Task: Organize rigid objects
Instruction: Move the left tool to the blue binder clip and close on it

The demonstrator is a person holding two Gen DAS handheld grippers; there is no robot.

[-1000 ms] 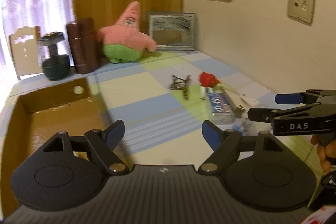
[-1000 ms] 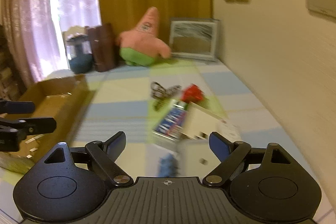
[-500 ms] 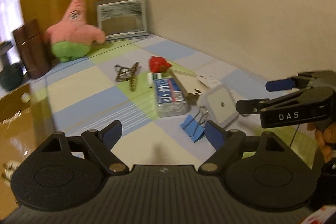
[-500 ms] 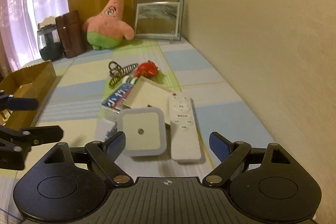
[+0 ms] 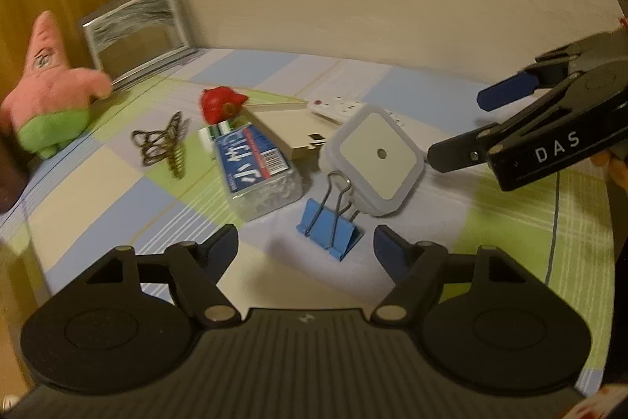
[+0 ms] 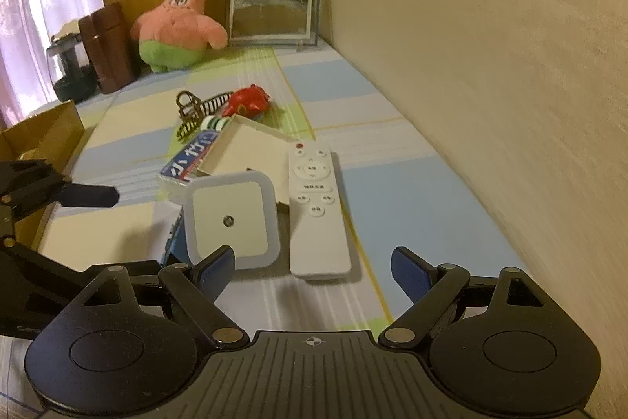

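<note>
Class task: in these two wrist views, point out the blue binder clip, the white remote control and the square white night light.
blue binder clip (image 5: 327,232), left wrist view, on its blue folded body.
white remote control (image 6: 316,211), right wrist view, on its lower button face.
square white night light (image 6: 227,218), right wrist view, near its centre sensor.

A square white night light (image 6: 231,218) lay just left of a white remote control (image 6: 317,207). A blue metal binder clip (image 5: 329,226) sat nearer, touching it.
</note>
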